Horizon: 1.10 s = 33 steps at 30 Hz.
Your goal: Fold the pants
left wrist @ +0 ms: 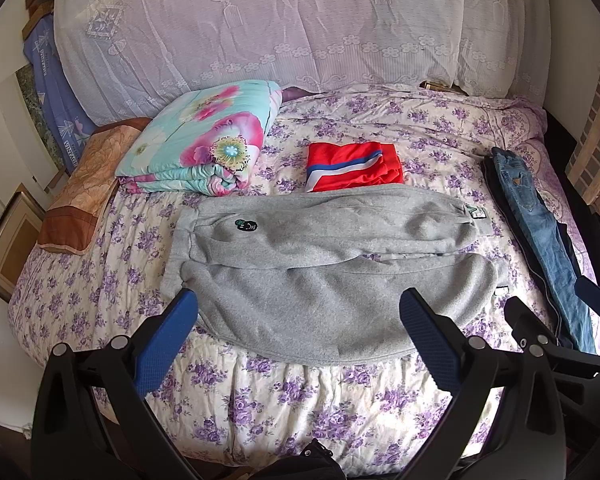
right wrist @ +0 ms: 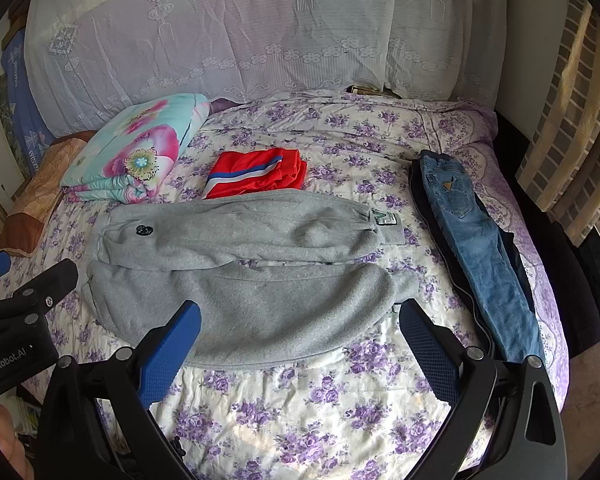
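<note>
Grey sweatpants [left wrist: 320, 272] lie flat across the flowered bed, waistband to the left, cuffs to the right, the two legs side by side; they also show in the right wrist view [right wrist: 244, 276]. My left gripper [left wrist: 300, 304] is open and empty, hovering over the near leg close to its near edge. My right gripper [right wrist: 300, 312] is open and empty, over the near leg's cuff end. The right gripper shows at the right edge of the left wrist view [left wrist: 556, 300]. The left gripper's body shows at the left of the right wrist view [right wrist: 20, 304].
Folded red pants [left wrist: 354, 166] with a blue and white stripe lie just behind the grey pair. Blue jeans [left wrist: 540, 232] on a dark garment lie along the right side. A folded floral quilt [left wrist: 204, 144] and an orange pillow [left wrist: 84, 188] sit at the left. A lace-covered headboard [left wrist: 280, 24] stands behind.
</note>
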Available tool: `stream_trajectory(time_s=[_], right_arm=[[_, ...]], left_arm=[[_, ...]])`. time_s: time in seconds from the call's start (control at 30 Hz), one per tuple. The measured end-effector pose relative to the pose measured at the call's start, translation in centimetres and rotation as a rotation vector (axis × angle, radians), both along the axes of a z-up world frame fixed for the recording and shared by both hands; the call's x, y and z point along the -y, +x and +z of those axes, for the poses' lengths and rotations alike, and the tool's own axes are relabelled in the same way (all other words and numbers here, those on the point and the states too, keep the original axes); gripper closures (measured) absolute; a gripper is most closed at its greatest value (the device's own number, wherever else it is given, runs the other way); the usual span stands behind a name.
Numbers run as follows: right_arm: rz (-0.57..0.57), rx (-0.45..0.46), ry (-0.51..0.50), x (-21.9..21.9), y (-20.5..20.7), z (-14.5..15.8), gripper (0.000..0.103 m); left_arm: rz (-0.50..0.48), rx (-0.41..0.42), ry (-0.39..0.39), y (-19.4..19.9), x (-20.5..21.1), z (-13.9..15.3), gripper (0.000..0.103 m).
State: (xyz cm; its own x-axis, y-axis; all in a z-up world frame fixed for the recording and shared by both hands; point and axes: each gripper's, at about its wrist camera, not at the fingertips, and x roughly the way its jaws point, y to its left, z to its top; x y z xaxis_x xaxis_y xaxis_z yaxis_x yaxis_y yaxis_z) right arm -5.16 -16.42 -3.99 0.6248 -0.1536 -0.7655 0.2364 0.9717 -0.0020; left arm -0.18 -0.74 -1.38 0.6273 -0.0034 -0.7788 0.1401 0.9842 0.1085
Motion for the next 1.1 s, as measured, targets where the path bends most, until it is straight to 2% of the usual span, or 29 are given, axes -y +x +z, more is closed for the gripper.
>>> stream_trajectory(time_s=[0.83,0.87,1.1], right_arm=[[0.001,-0.004,0.000,-0.1,0.2,-0.2,0.004],[0.001,-0.005,0.000,-0.2,0.0,-0.2,0.004],[0.009,-0.021,0.001,-1.2,0.4,-1.0,0.004]], left_arm=[[0.001,-0.005,-0.003,0.1,-0.2,-0.1,0.005],[0.002,-0.005,-0.005,0.0,-1.4,-0.2,0.005],[0.010,-0.021,-0.006,-0.2,-2.2,-1.1,0.005]])
